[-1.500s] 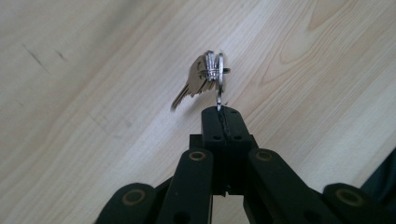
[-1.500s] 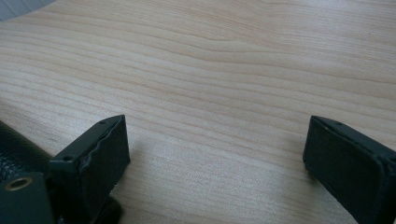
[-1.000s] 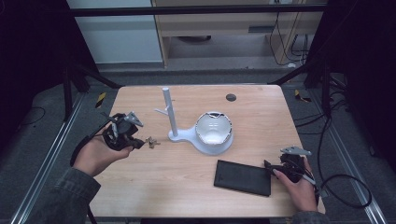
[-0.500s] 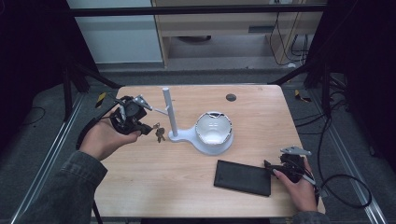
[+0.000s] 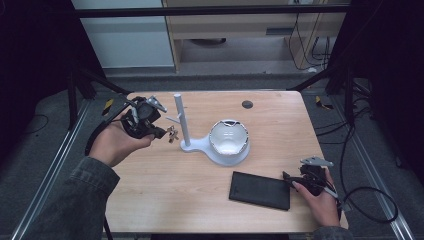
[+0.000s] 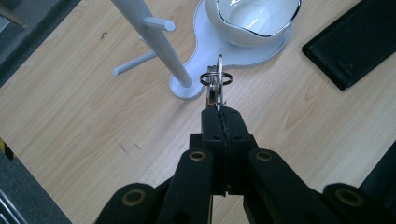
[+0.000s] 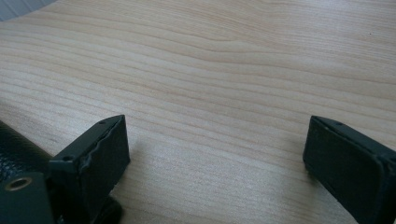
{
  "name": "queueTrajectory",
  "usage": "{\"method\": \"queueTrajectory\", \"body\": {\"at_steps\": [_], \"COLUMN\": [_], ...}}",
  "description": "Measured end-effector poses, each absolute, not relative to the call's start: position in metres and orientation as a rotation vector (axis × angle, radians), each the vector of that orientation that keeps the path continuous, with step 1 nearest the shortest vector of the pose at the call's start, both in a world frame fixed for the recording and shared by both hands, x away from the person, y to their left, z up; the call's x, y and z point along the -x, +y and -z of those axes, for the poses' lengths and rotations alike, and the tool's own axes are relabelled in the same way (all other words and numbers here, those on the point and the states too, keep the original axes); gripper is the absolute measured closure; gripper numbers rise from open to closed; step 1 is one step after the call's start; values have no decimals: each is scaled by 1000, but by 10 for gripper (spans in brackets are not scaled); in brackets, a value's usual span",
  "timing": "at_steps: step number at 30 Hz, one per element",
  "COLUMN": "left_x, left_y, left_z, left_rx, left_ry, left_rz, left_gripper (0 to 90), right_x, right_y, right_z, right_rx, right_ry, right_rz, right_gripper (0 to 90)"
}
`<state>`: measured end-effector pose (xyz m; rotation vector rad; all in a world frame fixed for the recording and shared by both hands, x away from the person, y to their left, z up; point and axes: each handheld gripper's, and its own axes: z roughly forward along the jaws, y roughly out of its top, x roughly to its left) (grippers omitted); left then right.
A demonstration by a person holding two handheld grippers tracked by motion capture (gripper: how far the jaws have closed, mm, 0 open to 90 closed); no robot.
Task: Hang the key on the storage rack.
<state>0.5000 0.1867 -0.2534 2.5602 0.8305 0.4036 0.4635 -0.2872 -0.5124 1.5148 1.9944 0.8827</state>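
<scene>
Pale wood grain runs across the tabletop. The left tool has its jaws pressed together on a small bunch of keys, whose ring stands out just past the tips. Just ahead of that tool rises the white pegged stand, with a white bowl sitting on the wider end of its base beyond. The right tool rests low over bare wood with its jaws spread wide and nothing between them; a black wallet lies just beside it, towards the left tool.
</scene>
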Motion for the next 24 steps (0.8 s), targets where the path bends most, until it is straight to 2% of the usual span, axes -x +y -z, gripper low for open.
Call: {"method": "queueTrajectory", "body": {"at_steps": [24], "left_x": [-524], "left_y": [168], "left_z": [241], "left_rx": [-2596], "left_ry": [867], "left_rz": [-465], "left_gripper": [900], "right_x": [-464], "right_y": [-287], "right_z": [513], "right_rx": [-1514], "right_ry": [1993], "right_rz": [-885], "right_gripper": [74]}}
